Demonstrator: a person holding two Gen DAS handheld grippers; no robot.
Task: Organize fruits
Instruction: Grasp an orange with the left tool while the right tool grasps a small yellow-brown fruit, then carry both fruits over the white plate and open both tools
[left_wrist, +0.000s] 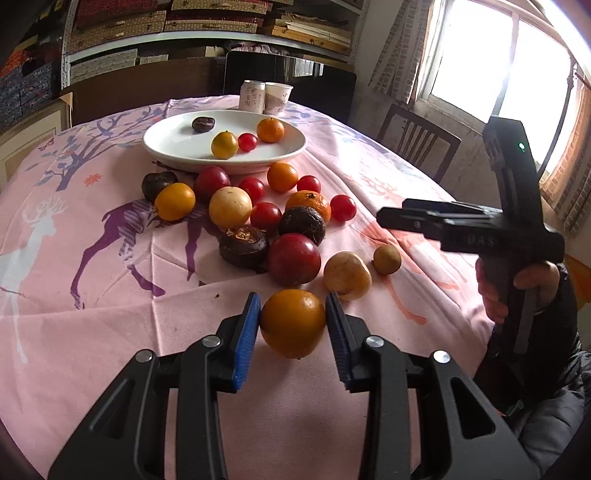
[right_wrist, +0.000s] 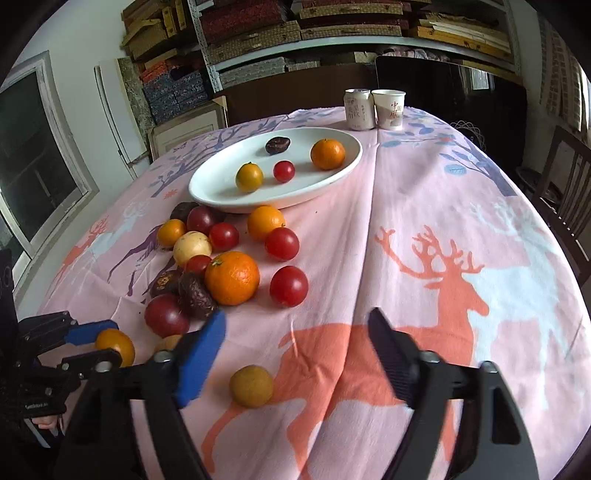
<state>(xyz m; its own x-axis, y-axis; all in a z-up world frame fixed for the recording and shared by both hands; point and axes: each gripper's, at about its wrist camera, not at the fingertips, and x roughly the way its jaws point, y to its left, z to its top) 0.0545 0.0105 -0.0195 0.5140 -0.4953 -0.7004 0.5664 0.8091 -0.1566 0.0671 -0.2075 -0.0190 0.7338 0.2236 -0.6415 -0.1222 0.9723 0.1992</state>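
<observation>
My left gripper (left_wrist: 293, 325) is shut on an orange fruit (left_wrist: 293, 322), held at the near edge of the fruit pile; the same gripper and fruit (right_wrist: 115, 346) show at the lower left of the right wrist view. A white oval plate (left_wrist: 166, 144) (right_wrist: 207, 184) at the back holds a dark fruit, a yellow-orange fruit, a red tomato and an orange. Several tomatoes, oranges, dark fruits and pale fruits lie loose on the pink cloth in front of it. My right gripper (right_wrist: 297, 341) is open and empty, above the cloth near a small tan fruit (right_wrist: 251, 386).
A can (right_wrist: 357, 109) and a paper cup (right_wrist: 389, 109) stand at the table's far edge. A wooden chair (left_wrist: 417, 138) stands beyond the right side. Shelves of boxes fill the back wall. The deer-print cloth (right_wrist: 461, 258) covers the table.
</observation>
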